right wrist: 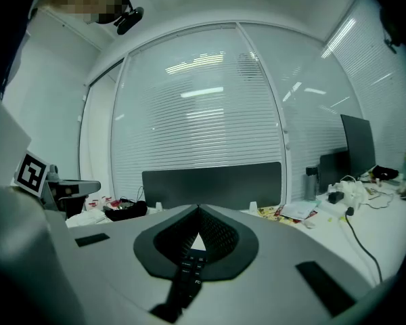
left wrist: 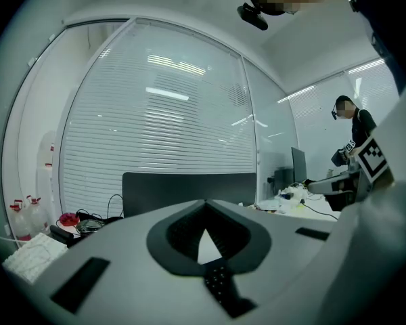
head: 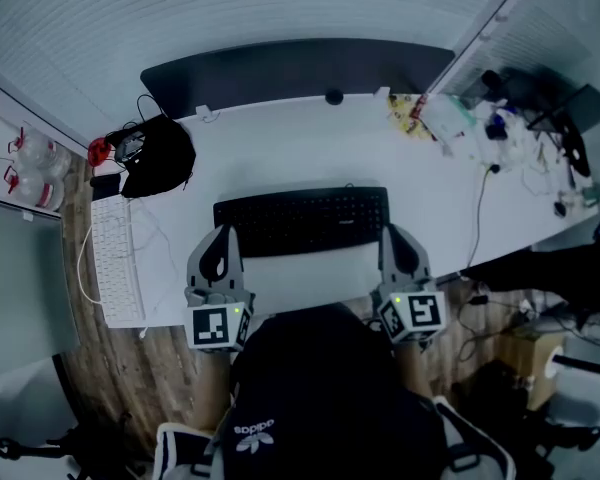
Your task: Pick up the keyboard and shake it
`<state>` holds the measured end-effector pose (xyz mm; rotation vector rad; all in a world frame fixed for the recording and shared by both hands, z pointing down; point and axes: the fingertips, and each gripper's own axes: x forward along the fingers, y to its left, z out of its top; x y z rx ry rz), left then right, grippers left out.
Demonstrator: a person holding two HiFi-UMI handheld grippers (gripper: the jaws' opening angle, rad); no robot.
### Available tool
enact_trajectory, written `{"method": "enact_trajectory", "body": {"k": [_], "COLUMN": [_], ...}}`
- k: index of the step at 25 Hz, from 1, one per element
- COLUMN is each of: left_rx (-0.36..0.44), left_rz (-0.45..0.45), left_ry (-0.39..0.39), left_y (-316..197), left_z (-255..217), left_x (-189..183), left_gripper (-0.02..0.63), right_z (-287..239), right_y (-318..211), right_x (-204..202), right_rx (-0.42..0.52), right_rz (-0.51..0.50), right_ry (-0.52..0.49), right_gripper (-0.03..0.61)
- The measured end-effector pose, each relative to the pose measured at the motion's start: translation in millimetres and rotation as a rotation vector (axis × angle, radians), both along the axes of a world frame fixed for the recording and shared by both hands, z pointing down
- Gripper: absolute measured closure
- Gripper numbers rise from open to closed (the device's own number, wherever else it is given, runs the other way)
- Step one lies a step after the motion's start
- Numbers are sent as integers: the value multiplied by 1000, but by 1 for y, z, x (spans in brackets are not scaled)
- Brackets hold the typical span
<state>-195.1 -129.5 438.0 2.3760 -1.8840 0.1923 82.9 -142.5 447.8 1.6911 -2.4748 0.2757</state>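
A black keyboard (head: 300, 221) lies flat on the white desk (head: 300, 148), straight ahead of me. My left gripper (head: 223, 236) has its tip over the keyboard's left end, and my right gripper (head: 393, 236) has its tip over the right end. Both pairs of jaws meet at their tips with nothing pinched between them. In the left gripper view the shut left gripper (left wrist: 204, 203) shows a strip of the keyboard's black keys (left wrist: 220, 286) below its jaws. The right gripper view shows the same under the shut right gripper (right wrist: 198, 208), with the keyboard's keys (right wrist: 186, 276) below. Contact with the keyboard cannot be told.
A white keyboard (head: 115, 258) lies at the desk's left end beside a black bag with cables (head: 158, 156). A dark panel (head: 300, 68) stands along the desk's far edge. Papers, cables and small items (head: 460, 118) crowd the right side. Another person (left wrist: 355, 124) stands far right.
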Motion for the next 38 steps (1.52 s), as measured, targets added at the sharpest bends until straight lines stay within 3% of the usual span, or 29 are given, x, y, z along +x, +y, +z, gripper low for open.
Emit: {"method": "enact_trajectory", "body": {"k": [6,14,30,31,33,35,38], "left_rx": [-27,-51,-77,-87,-116,-161,-246], "left_rz": [26,-46,-56,-50,-34,-12,-8], "left_ry": [-12,4,31,31,37,34,16], "left_y": [-9,-23,-31,-32,-37,-42,-48], "left_z": [6,11,20,22,30,42,65], "left_x": [-8,-3,11,9,6,1,-13], "left_gripper": [611,611,609,603,510,471,445], "right_z": [10,15,30,33,41,51,69], "right_y": [-10,-32,-51,-52,-55,-57,-61], "right_x": [-4,2,24,26,33,37,42], "right_rx": [-31,-48,-79,-86,-118,-154,-193], "right_rz": [15,-26,-57,-49,-15,-3,-19], "right_ry": [-7,-16,15,21,24,24,42], "right_gripper": [575,574,574,574,563,454,449]}}
